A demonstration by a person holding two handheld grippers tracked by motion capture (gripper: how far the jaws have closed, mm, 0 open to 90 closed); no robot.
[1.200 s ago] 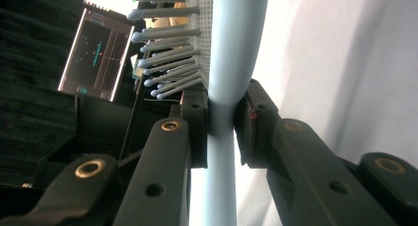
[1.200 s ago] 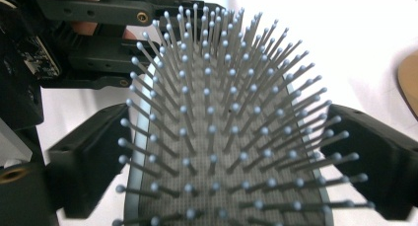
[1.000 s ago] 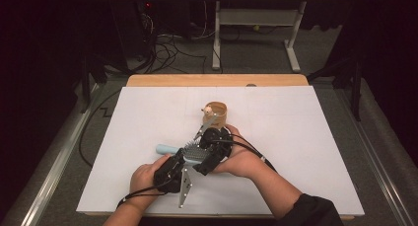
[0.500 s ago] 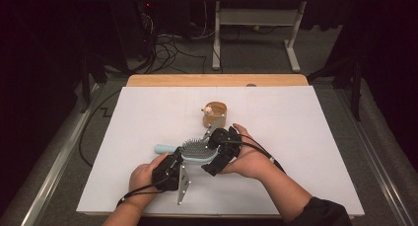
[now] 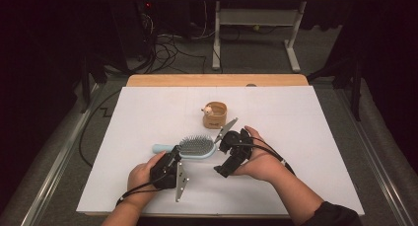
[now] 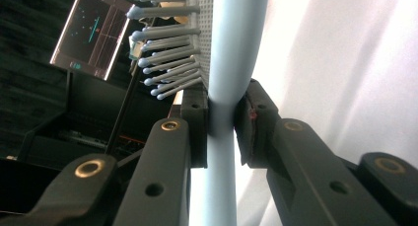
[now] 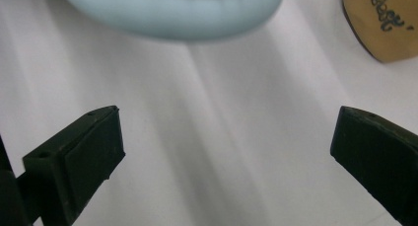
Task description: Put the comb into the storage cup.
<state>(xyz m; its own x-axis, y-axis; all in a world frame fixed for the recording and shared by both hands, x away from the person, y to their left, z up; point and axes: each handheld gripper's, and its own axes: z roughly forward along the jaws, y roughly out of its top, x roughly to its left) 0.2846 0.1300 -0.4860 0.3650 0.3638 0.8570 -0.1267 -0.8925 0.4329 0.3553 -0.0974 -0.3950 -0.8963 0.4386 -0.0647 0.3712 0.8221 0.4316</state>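
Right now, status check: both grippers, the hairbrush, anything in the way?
Left gripper shut on hairbrush handle. Right gripper open, empty, beside the brush head. Brush low over white table. Tan cup just beyond, apart; nothing blocking.

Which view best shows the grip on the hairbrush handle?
The left gripper view: the left gripper pinches the hairbrush handle between both pads. The high view shows the whole brush, grip hidden; the right gripper view shows only its blurred head edge.

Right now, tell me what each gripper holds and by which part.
The left gripper clamps the light blue hairbrush by its handle, just below the bristles. The right gripper holds nothing; its jaws are open.
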